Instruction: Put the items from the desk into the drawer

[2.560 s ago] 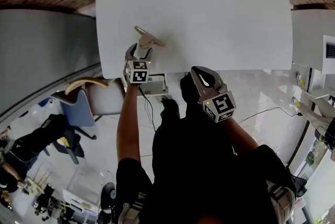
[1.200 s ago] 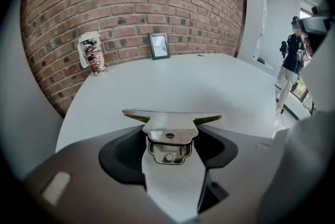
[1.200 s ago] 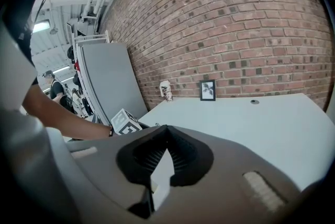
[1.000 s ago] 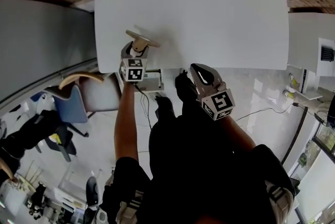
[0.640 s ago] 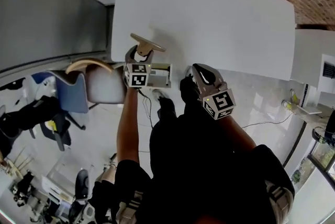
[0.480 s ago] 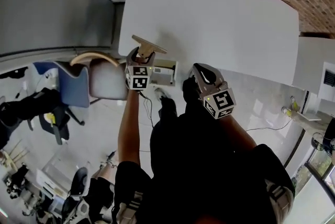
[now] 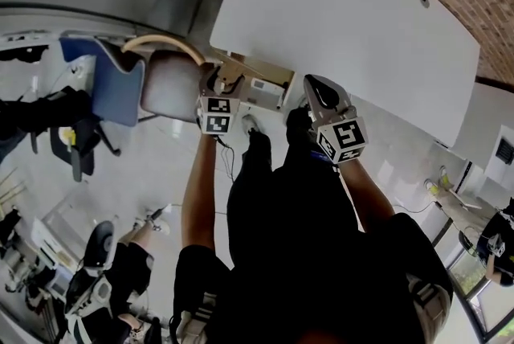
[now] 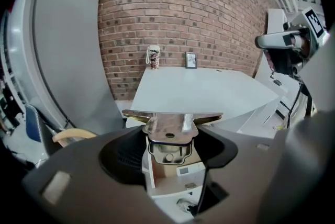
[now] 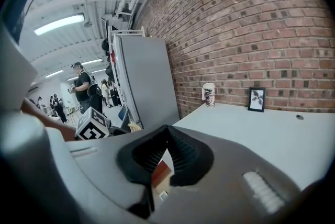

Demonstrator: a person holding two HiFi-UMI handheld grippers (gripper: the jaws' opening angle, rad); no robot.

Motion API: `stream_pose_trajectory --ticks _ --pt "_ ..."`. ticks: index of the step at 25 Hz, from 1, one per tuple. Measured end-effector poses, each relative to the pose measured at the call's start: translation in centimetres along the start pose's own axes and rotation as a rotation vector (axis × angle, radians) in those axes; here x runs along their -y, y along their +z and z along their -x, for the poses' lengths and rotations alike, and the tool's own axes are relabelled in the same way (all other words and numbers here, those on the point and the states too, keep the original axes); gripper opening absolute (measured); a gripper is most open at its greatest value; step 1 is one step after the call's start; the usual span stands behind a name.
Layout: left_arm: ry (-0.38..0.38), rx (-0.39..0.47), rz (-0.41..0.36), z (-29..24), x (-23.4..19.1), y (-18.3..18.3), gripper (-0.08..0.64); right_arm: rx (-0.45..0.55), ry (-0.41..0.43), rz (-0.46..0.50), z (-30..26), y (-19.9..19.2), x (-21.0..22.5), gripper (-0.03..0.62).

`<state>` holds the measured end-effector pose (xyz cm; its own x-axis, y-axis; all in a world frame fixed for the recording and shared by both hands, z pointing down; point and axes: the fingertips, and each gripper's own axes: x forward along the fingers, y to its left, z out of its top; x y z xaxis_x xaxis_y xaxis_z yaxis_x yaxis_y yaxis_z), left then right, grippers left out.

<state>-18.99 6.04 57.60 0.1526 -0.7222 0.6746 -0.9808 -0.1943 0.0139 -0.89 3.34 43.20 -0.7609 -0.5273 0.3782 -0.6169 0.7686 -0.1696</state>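
My left gripper (image 8: 170, 139) is shut on a brass-coloured metal piece (image 8: 170, 122) with a flat bar across its top. It hangs just off the front edge of the white desk (image 8: 204, 92), above an open white drawer (image 8: 172, 178) with a brown inside. In the head view the left gripper (image 7: 218, 85) and the metal piece (image 7: 231, 79) sit beside the drawer (image 7: 265, 92) under the desk (image 7: 345, 21). My right gripper (image 7: 320, 92) is to the right of the drawer; its jaws (image 9: 166, 136) are shut with nothing between them.
A paper cup (image 8: 153, 56) and a small picture frame (image 8: 191, 60) stand at the desk's far edge by the brick wall. A grey-seated chair (image 7: 170, 87) and a blue chair (image 7: 112, 85) stand left of the drawer. A tall grey cabinet (image 9: 144, 81) is left of the desk.
My left gripper has carried the metal piece back off the desk's front edge to above the open drawer. The head view has swung left. The right gripper has hardly moved.
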Motion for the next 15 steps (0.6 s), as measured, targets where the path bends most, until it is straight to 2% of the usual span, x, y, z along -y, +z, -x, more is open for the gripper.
stream_pose_trajectory --ticks 8,15 --pt "-0.037 -0.088 0.070 -1.3 1.9 -6.2 0.305 -0.038 0.018 -0.010 -2.3 -1.9 -1.0 0.005" --pt "-0.076 -0.212 0.121 -5.8 4.9 -12.4 0.305 -0.072 0.037 -0.026 -2.9 -4.1 -1.3 0.005"
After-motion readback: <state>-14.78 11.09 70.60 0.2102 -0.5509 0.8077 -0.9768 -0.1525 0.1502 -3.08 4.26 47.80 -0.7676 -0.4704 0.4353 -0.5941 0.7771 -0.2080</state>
